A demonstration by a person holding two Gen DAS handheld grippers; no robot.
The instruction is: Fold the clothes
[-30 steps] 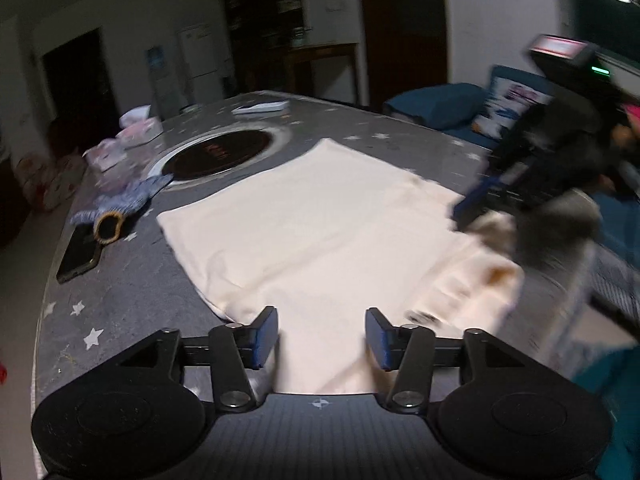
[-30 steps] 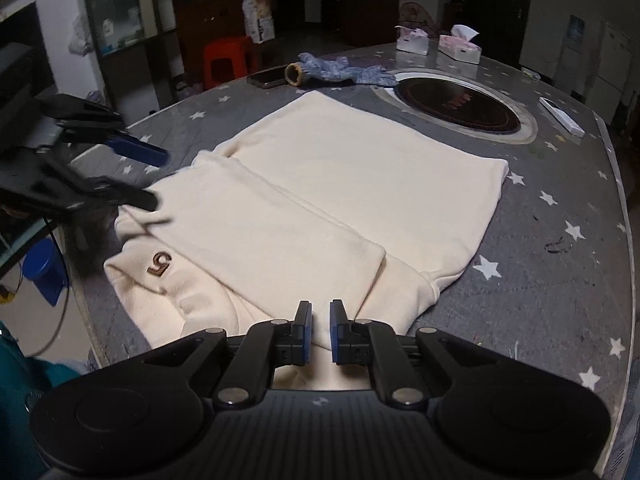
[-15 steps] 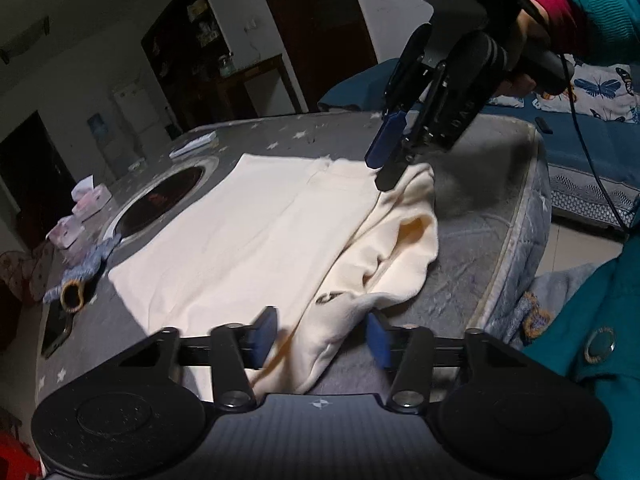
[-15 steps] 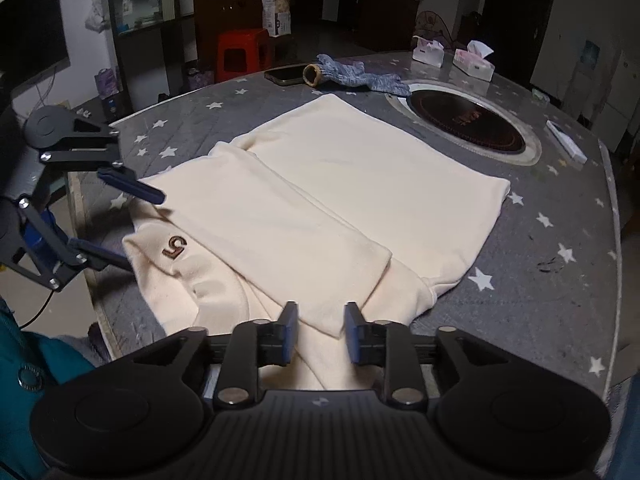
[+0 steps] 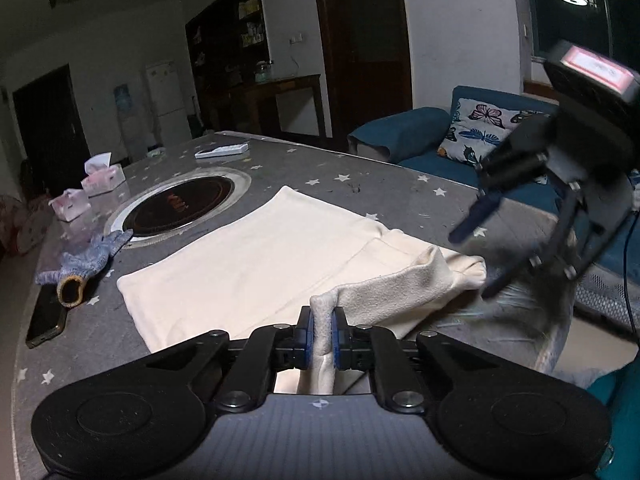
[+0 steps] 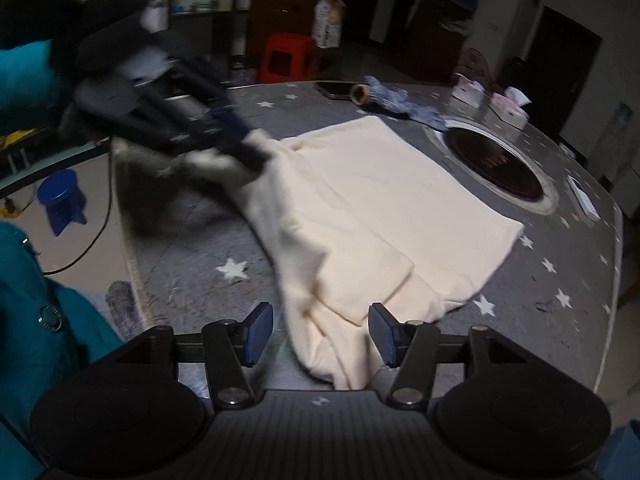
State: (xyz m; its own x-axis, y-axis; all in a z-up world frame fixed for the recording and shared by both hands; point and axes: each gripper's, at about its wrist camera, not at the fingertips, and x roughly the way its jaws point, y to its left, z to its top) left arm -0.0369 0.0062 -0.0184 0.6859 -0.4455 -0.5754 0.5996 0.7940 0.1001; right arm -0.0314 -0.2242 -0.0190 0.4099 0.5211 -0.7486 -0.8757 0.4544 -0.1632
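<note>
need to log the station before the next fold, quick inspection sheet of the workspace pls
surface: grey star-print table cover, round black hob set into it
job's things: cream garment, partly folded, near corner lifted off the table
clutter: blue knit glove, dark phone, two tissue boxes, white remote
grippers: left claw shut on a pinch of garment; right claw opening, cloth between its pads, not pressed
cables: black cable on the floor
surroundings: blue sofa, butterfly cushion, red stool

Knitted glove (image 5: pixel 86 266) beside phone (image 5: pixel 45 318); tissue boxes (image 5: pixel 105 178) near round cooktop (image 5: pixel 180 206); red stool (image 6: pixel 286 58).
</note>
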